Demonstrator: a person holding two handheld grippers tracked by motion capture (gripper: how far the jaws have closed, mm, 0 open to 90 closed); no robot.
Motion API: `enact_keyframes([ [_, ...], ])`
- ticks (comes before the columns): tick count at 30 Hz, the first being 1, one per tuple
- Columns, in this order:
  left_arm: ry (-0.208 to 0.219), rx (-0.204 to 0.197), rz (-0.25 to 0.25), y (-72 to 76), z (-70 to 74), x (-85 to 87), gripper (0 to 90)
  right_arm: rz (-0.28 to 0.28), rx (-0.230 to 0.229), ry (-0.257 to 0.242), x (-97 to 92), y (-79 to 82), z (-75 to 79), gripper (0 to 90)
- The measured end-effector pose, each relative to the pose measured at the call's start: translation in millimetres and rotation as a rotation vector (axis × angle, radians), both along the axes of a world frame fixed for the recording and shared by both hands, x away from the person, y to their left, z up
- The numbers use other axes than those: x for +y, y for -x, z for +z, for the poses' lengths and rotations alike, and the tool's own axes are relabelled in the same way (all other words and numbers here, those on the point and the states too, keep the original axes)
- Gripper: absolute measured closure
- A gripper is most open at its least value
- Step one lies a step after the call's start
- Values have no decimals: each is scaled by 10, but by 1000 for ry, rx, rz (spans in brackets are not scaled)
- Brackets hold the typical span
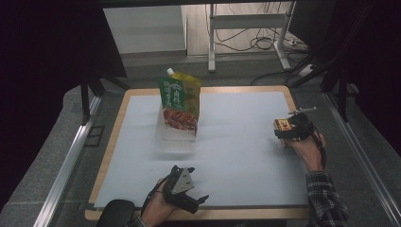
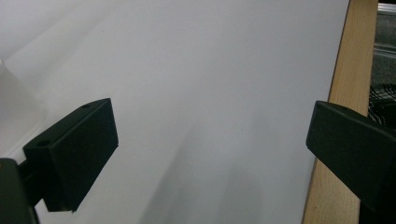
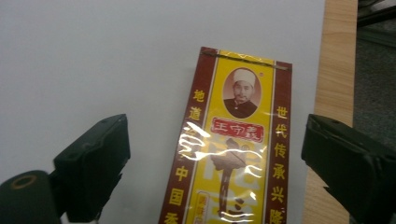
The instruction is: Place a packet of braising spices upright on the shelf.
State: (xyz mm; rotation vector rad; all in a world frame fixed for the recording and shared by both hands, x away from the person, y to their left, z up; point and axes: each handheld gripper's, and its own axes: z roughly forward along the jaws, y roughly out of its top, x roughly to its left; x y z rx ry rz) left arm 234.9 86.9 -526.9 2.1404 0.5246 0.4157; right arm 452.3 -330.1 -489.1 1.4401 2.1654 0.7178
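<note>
My right gripper point(image 3: 215, 163) stands wide open astride the yellow box point(image 3: 233, 149), pads not touching it; the box lies at the right of the high view, close to the table edge point(image 3: 336, 70). Closing off-centre, I could nudge it over (its glossy wrap looks slippery). Its lower end is cut off. My left gripper point(image 2: 210, 149) hangs open, empty, at lower centre.

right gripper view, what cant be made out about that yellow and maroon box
- Yellow and maroon cellophane-wrapped box, right gripper view: its lower end is cut off by the bottom edge, and glare blurs the middle print.
- Same box in the high view: too small to read, partly covered by the right gripper.
- Clear plastic tray under the green and yellow spouted pouch, high view: washed out, its contents cannot be told.
</note>
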Motion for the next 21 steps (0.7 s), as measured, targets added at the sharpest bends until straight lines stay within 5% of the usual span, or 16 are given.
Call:
enact_keyframes([
  [14,-5,0,-4,4,-1,-6,18,-18,32,64,-37,-58,-155,257],
  [21,-3,-3,-2,7,2,-5,18,-33,57,32,-43,-47,-144,310],
])
